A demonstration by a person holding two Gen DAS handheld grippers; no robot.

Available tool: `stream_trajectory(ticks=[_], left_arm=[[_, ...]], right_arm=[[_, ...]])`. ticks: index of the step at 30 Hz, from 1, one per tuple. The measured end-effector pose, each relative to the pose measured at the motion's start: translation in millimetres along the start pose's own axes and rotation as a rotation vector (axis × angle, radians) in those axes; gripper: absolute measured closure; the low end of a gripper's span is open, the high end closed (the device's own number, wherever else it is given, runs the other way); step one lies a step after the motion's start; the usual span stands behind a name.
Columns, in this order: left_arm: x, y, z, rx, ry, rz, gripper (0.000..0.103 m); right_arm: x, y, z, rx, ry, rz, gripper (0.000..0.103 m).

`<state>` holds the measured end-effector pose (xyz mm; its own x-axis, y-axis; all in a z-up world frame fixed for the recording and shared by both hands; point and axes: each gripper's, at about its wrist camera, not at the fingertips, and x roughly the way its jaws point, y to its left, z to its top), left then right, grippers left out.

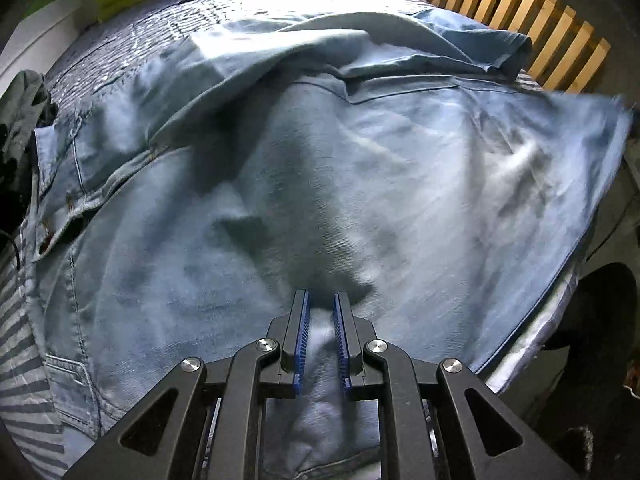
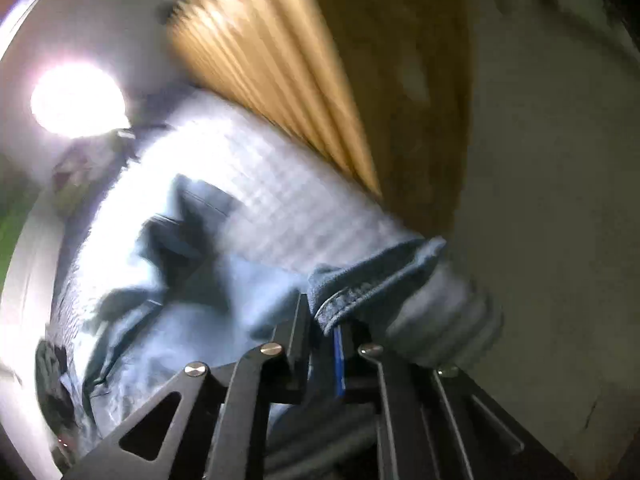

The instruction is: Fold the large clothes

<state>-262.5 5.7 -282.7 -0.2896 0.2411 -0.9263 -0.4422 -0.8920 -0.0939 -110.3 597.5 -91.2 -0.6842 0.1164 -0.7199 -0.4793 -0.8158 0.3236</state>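
Note:
A large light-blue denim shirt (image 1: 360, 160) lies spread over the bed, with its buttoned front (image 1: 60, 208) at the left and a sleeve (image 1: 460, 44) folded across the far side. My left gripper (image 1: 321, 296) points down at the near part of the shirt, its blue pads (image 1: 303, 340) almost together with a ridge of denim pinched between them. In the blurred right wrist view, my right gripper (image 2: 326, 314) is shut on a stitched hem (image 2: 380, 276) of the same shirt (image 2: 192, 280) at the bed's edge. That hem drapes over the fingers.
Striped and checked bedding (image 1: 160, 28) (image 2: 280, 200) covers the bed. A wooden slatted frame (image 1: 520, 12) (image 2: 280, 80) runs along the far side. Dark green clothes (image 1: 24, 112) are heaped at the left. The bed's right edge (image 1: 532, 320) drops to a dark floor. A bright light (image 2: 76, 98) glares.

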Motion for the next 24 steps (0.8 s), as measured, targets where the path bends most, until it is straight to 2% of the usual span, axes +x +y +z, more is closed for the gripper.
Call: stream_trajectory(ticks=[2,4,5,7,8,10,11,12,13,15,17,19,21,24], left_arm=[[-0.8,-0.4,-1.5,0.0,-0.003,-0.002,0.09],[-0.2,-2.2,-3.1,0.013,-0.004,0.004,0.09],[-0.2,-3.3,-4.5,0.019,-0.005,0.005,0.09],[-1.1,-4.3,-6.8,0.029,-0.006,0.005,0.09],[0.2,-6.9,-6.2,0.032,-0.005,0.003,0.09],[-0.1,-7.1,-7.1,0.036,-0.002,0.001,0.09],[-0.3,-7.4,-7.3,0.038,0.0,0.0,0.09],[-0.7,-8.0,-7.6,0.042,0.002,0.001,0.09],[-5.5,-0.5,-6.6,0.045,0.004,0.003,0.089],[-7.0,-0.2,-7.8,0.05,0.007,0.006,0.089],[-8.1,1.6,-8.9,0.049,0.009,0.01,0.088],[-9.1,4.7,-9.4,0.035,0.008,0.011,0.087],[-11.2,8.1,-10.7,0.023,0.005,0.013,0.087],[-14.1,14.9,-13.3,0.005,0.009,0.025,0.087]], right_arm=[[-50.7,30.0,1.4,-0.103,-0.174,0.019,0.099],[-70.0,40.3,-7.4,-0.159,-0.215,-0.016,0.098],[-71.8,37.6,-14.7,-0.172,-0.202,-0.016,0.098],[-52.4,10.4,-36.7,-0.109,-0.1,-0.025,0.098],[-23.2,-10.9,-54.0,-0.073,0.026,-0.055,0.098],[18.1,-38.8,-80.6,-0.025,0.192,-0.111,0.098],[41.2,-55.2,-97.5,-0.01,0.278,-0.177,0.098],[49.2,-66.7,-104.4,0.018,0.298,-0.188,0.098],[55.0,-75.9,-110.5,0.061,0.32,-0.161,0.098],[55.7,-82.0,-112.0,0.097,0.327,-0.124,0.098],[53.0,-80.1,-106.2,0.067,0.335,-0.116,0.098],[47.1,-79.5,-101.6,0.043,0.335,-0.135,0.09],[30.3,-82.2,-86.8,0.027,0.263,-0.165,0.082],[12.4,-89.1,-59.8,0.036,0.177,-0.163,0.08]])
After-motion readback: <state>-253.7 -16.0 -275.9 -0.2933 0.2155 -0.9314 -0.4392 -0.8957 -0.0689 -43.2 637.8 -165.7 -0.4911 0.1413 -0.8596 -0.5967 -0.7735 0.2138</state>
